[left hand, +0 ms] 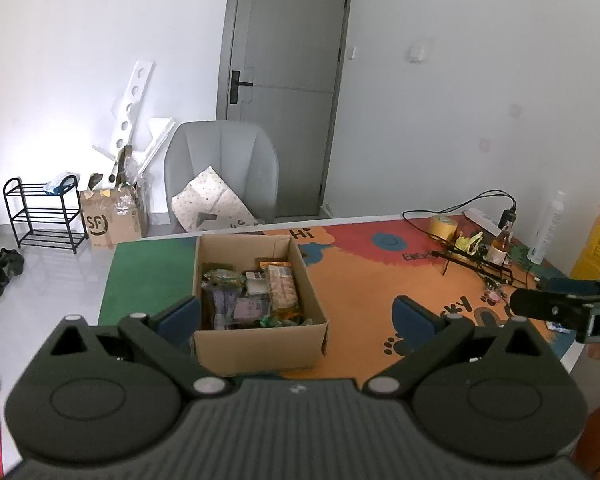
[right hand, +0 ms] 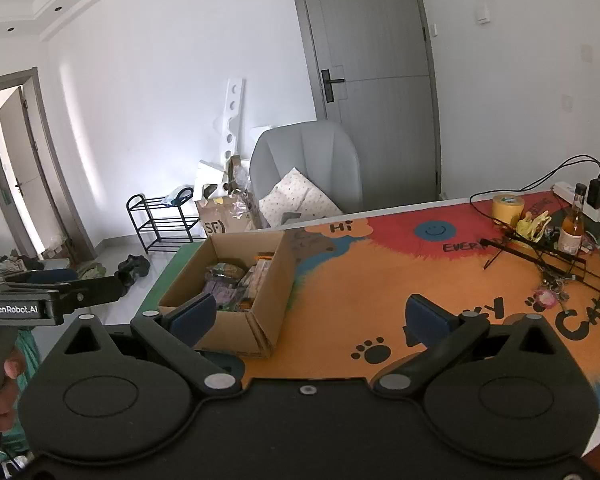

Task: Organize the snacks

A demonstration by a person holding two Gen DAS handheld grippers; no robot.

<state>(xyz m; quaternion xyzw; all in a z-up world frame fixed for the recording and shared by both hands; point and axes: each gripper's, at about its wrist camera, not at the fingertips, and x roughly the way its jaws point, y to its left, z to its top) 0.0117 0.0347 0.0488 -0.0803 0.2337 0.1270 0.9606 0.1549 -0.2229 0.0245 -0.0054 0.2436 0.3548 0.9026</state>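
An open cardboard box (left hand: 260, 344) stands on the colourful table mat (left hand: 364, 280), holding several snack packets (left hand: 256, 292). My left gripper (left hand: 296, 314) is open and empty, held above the near side of the box. The box also shows in the right wrist view (right hand: 274, 280), with the snack packets (right hand: 236, 280) inside. My right gripper (right hand: 312, 316) is open and empty, above the mat just right of the box. The left gripper's body (right hand: 40, 296) shows at the left edge of the right wrist view.
At the table's far right are a yellow tape roll (right hand: 508, 206), a glass bottle (right hand: 572, 224), a black wire stand (right hand: 548, 252), keys and cables. Behind the table stands a grey chair (left hand: 224, 168) with a pillow. On the floor are an SF carton (left hand: 112, 220) and a black shoe rack (left hand: 44, 216).
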